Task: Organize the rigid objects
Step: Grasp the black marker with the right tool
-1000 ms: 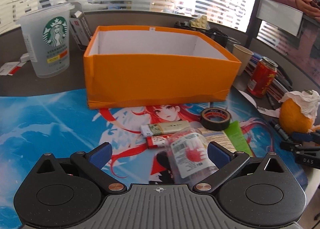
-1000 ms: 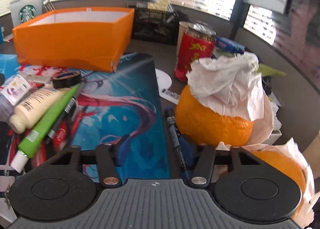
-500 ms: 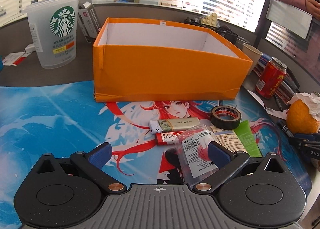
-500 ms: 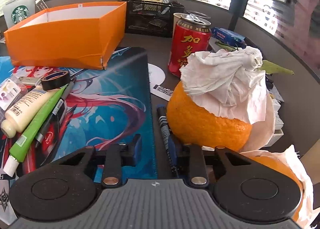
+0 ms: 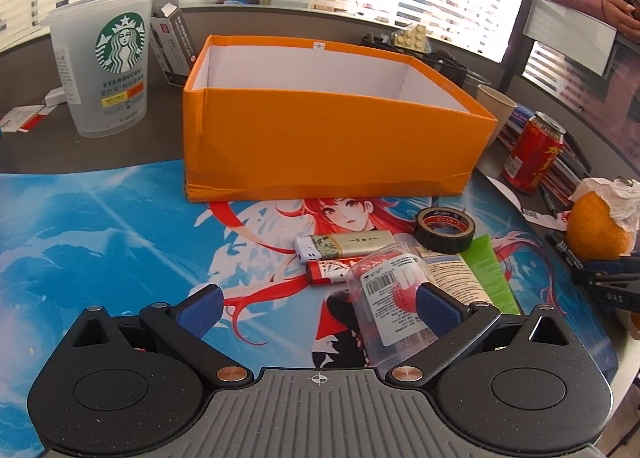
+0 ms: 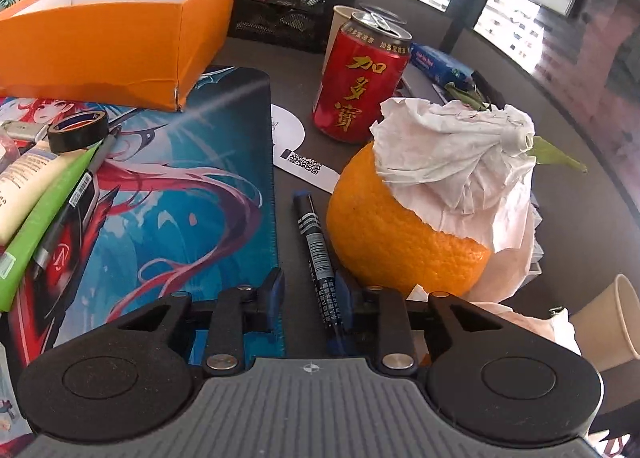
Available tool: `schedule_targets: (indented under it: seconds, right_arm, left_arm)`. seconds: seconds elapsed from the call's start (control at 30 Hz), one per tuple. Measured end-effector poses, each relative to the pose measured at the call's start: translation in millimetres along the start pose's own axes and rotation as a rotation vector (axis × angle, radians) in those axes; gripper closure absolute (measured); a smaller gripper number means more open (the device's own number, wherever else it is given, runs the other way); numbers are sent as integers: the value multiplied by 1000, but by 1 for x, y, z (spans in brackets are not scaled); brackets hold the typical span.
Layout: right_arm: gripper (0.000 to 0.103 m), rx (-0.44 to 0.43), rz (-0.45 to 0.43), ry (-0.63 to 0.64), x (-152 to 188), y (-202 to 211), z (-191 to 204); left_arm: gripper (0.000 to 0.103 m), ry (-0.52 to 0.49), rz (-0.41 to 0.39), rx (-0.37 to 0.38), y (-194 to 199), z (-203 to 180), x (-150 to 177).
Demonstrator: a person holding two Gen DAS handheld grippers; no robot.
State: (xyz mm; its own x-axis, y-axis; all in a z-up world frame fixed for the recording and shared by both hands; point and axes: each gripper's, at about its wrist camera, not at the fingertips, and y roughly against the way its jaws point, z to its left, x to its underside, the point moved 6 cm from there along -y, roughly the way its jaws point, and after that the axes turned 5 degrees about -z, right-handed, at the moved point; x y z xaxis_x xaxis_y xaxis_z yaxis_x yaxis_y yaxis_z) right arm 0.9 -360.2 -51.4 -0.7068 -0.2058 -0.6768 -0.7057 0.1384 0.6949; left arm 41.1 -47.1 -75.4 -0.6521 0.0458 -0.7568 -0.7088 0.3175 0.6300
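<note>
1. The left wrist view alone shows the left gripper [image 5: 318, 300], its blue-padded jaws spread wide above the printed anime desk mat [image 5: 100, 242]. A clear plastic packet with a barcode label [image 5: 390, 306] lies against the inside of its right finger; nothing is clamped.
2. That view also shows two slim rectangular lighters, one cream [image 5: 346, 244] and one red [image 5: 328, 272], side by side, and a frosted plastic Starbucks cup [image 5: 106, 70].
3. Only the right wrist view shows the right gripper [image 6: 309, 298] half closed, jaws astride a black cylindrical marker pen [image 6: 314, 240] lying on the dark desk beside the mat; whether the pads touch it I cannot tell.
4. Just right of the pen sits a dimpled orange wrapped in crumpled white tissue [image 6: 396, 234], with a glossy red drink can [image 6: 362, 88] behind.
5. Both views show the rectangular orange cardboard box with white inside [image 5: 332, 146], a black tape roll [image 6: 78, 132] and a matte green tube [image 6: 40, 214].
</note>
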Motion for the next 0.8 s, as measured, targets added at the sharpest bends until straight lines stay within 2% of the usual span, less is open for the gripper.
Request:
schedule_targets:
  seconds: [0.23,0.3,0.33,0.37,0.53,0.67,0.73,0.8]
  right_arm:
    - [79,-98,30,-143,-6,-15,-17]
    - [82,-102,24,-135,-6,-15,-17]
    - [90,-97,11,-123,-6,-13,-15]
    - [91,-82,-10,-107,-7,-10,-14]
    - [91,-132,-125,-91,-25,20,1]
    - [91,-227,-149,-82,-27,26,23]
    - [91,-225,-149,-86,-24,23,25]
    - [89,-198,-154,-116,-17,23,17]
  left_arm:
    - [0,16,6,7,-1,7,0]
    - [0,28,3,-2,0,12,0]
    - [0,31,5,-7,1,13,-1]
    - [0,32,8,-8,1,13,-1]
    - [0,-17,-29,23,9,-13,-4]
    - [0,-74,-25,21,5,-38,1]
    - [0,-86,-12,38,2,-48,4]
    - [0,-108,-21,25,1,-53,4]
